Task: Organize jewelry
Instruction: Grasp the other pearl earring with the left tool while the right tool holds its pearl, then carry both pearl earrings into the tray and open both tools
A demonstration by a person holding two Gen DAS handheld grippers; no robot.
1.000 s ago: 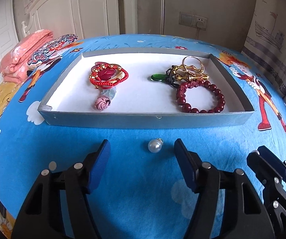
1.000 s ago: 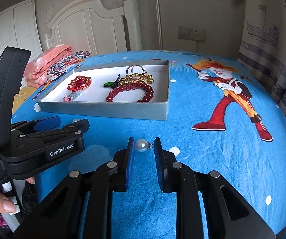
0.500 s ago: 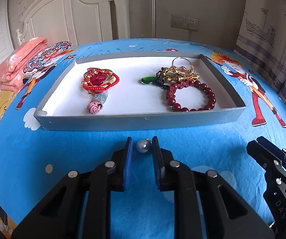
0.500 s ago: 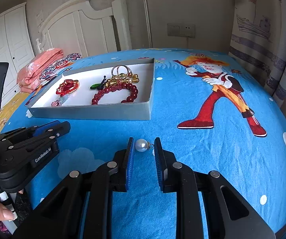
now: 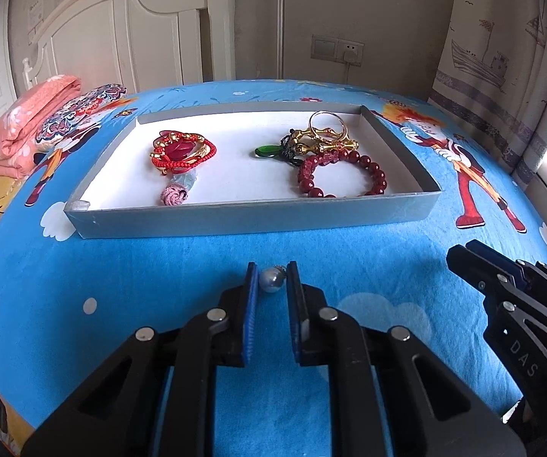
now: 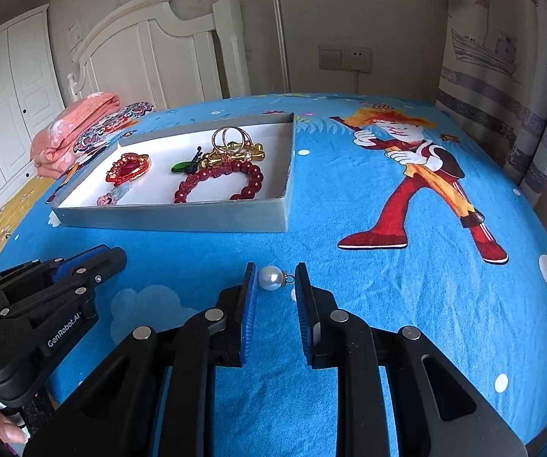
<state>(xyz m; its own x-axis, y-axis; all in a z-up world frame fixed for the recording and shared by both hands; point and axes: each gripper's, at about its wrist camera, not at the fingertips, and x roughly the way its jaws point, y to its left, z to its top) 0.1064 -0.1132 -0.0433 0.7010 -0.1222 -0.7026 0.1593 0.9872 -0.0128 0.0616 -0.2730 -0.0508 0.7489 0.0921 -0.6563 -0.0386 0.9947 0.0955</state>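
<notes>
On a cartoon-print bedspread [image 5: 159, 274], the left claw [image 5: 271, 285] is clenched on a grey pearl pendant [image 5: 271, 281], while the right claw [image 6: 275, 280] pinches a white pearl pendant [image 6: 271, 277] by bead and metal loop. Each is gripped at the fingertips, probably for carrying to the grey tray [image 5: 235, 221] lying just ahead of both claws, where bracelets and rings already lie.

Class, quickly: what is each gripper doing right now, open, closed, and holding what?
Left gripper: closed on a pearl pendant.
Right gripper: closed on another pearl pendant, gripped by its pearl and its metal loop.
</notes>
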